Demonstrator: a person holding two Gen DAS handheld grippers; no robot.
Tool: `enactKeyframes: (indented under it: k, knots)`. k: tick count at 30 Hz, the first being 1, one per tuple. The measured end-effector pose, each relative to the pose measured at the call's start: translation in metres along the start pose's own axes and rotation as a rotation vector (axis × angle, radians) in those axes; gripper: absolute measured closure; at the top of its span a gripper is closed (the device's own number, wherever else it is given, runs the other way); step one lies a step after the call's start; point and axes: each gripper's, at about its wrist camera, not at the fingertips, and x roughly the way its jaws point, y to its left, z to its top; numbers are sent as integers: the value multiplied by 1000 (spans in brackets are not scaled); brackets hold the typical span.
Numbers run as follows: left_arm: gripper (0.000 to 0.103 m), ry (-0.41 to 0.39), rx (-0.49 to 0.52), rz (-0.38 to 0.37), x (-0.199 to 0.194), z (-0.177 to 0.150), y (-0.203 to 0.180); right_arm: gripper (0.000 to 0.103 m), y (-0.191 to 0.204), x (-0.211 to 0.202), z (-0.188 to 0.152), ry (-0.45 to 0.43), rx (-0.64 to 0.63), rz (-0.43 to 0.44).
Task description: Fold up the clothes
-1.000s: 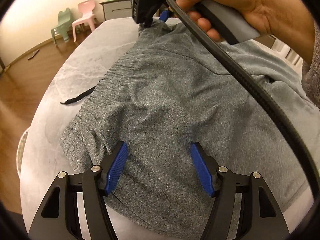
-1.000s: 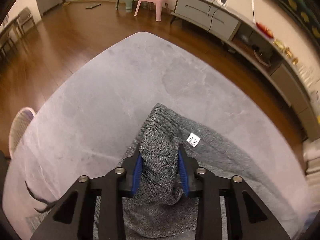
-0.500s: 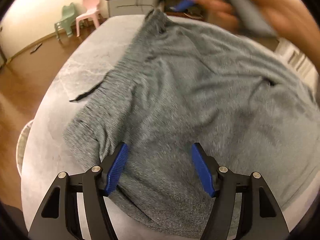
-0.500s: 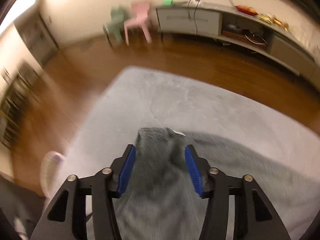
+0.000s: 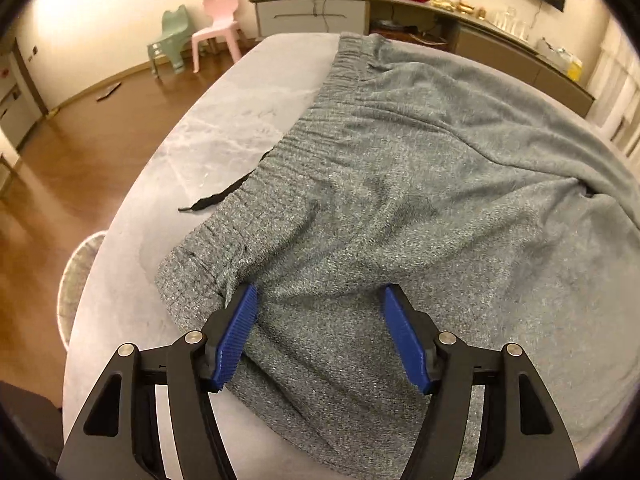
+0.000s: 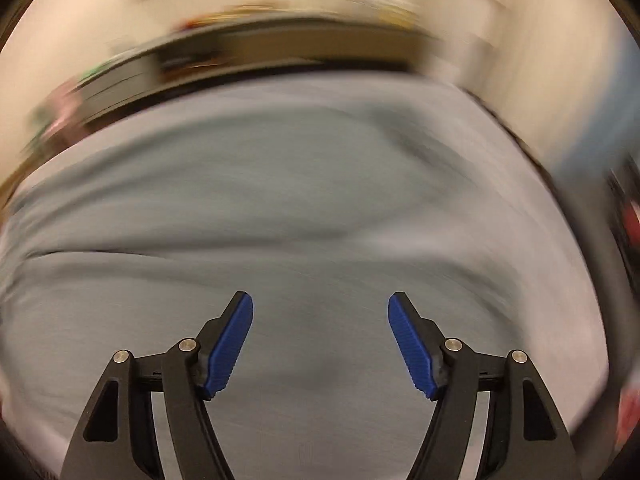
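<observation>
Jaws apart on both — left gripper (image 5: 318, 336) over the grey sweat shorts (image 5: 420, 208), right gripper (image 6: 320, 340) above blurred grey cloth.

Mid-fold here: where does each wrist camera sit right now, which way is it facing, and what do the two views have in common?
Left wrist: sits behind the left tool, looking forward and down across the grey shorts on the marble table; only its open blue-padded fingers show.
Right wrist: sits behind the right tool, facing blurred grey cloth; only its open fingers show.
Shared: the grey garment and, beyond it, the long sideboard.
</observation>
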Motion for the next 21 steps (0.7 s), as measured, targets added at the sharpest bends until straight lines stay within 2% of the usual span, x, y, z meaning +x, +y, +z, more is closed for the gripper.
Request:
enactKeyframes:
  k: [1,4,5,7,12,14,15,17,18,19,21]
  knots:
    - [34,7,-14,4,0,0,0,32,-38,10,-12,21,53,-24]
    - [33,24,-43,26,0,0,2,33,-84,37,-27,73,53,-84]
    - [33,29,-51,36,-1,-1,4,33,-91,48,-27,99,61,-57]
    - [33,44,-67,67,-2,-1,5,30,-101,60,-21,82,61,-15]
    - [34,64,-21,201,-9,4,-19,29,-99,76,11,74,1,-4]
    - [35,24,-7,200,-22,7,-27,29,-99,78,18,82,12,-1]
    - [35,4,6,193,-27,7,-31,29,-98,72,19,57,20,12]
    - [35,32,20,215,-19,7,-32,29,-93,64,21,27,2,26]
    - [35,71,19,229,-10,6,-29,29,-90,63,22,23,-25,27]
    - [32,83,8,229,-5,6,-26,29,-87,70,25,44,-56,6]
    - [34,102,-39,204,-6,10,-17,29,-93,74,27,71,-32,45]
